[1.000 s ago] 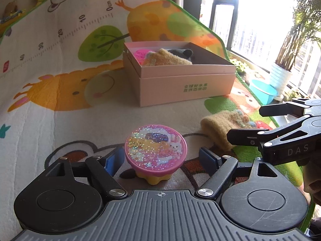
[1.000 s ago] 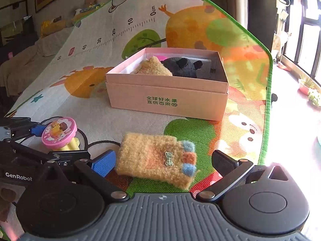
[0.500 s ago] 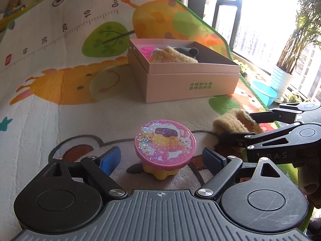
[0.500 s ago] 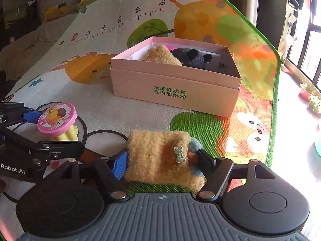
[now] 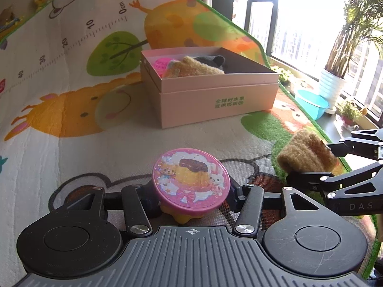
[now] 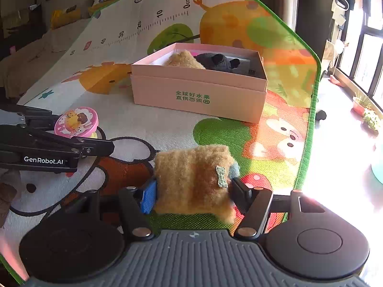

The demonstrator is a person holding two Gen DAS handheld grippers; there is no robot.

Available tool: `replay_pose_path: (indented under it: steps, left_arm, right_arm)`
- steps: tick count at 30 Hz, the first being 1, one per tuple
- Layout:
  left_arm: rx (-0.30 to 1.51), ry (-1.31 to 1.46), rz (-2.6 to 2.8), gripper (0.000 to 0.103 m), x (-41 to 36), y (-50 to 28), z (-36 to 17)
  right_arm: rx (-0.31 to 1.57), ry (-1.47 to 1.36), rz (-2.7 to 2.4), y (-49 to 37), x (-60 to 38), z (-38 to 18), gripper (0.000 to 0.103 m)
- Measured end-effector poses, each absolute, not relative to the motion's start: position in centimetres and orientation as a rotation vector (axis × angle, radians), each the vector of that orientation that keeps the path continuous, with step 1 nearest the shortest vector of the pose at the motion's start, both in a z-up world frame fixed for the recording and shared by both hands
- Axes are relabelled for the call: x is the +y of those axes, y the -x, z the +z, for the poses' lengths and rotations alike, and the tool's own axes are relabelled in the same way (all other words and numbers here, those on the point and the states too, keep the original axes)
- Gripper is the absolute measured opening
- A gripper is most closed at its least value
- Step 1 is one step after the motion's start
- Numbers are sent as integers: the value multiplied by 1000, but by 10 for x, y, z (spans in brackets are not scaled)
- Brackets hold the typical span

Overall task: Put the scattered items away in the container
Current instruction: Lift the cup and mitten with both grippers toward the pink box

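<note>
My left gripper [image 5: 191, 197] is shut on a round pink-lidded toy jar [image 5: 191, 182] with a yellow base, held just above the play mat. In the right wrist view that jar [image 6: 76, 121] shows at the left, between the left gripper's fingers [image 6: 95, 147]. My right gripper [image 6: 191, 192] is shut on a fuzzy tan glove [image 6: 192, 179] with a small bow, lifted off the mat. The left wrist view shows this glove [image 5: 306, 154] at the right. The pink box [image 5: 215, 95] stands open ahead, holding a tan glove, a dark plush item and something pink.
The colourful play mat [image 5: 71, 119] ends at a green border [image 6: 308, 119] on the right. Beyond it lie a blue basin [image 5: 312, 104], a potted plant [image 5: 335, 71] and a bright window. A sofa [image 6: 36, 55] stands at the far left.
Both grippers have closed, the left on the pink jar and the right on the tan glove. Both items have risen off the mat and moved towards the box.
</note>
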State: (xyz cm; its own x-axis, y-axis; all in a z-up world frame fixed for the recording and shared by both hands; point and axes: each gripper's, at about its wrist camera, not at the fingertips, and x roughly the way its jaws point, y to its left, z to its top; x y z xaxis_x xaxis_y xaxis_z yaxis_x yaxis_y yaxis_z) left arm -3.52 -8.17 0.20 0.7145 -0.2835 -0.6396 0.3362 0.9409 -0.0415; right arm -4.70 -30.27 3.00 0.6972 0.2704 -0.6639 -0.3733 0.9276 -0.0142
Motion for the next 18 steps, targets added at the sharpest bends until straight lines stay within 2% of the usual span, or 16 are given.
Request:
replay_pose_path:
  steps: [4,13,18]
  left_arm:
    - [708,-77,-374,57,-83,41,4]
    - [699,-111,-468,57,-97,45,22]
    - [640,-119,-490,57,-102,17,43]
  right_arm:
    - [717,153,377,49,-302,32,49]
    - [736,158,372,48,-317,42,47]
    - [670,188,374,33,-318,63,47]
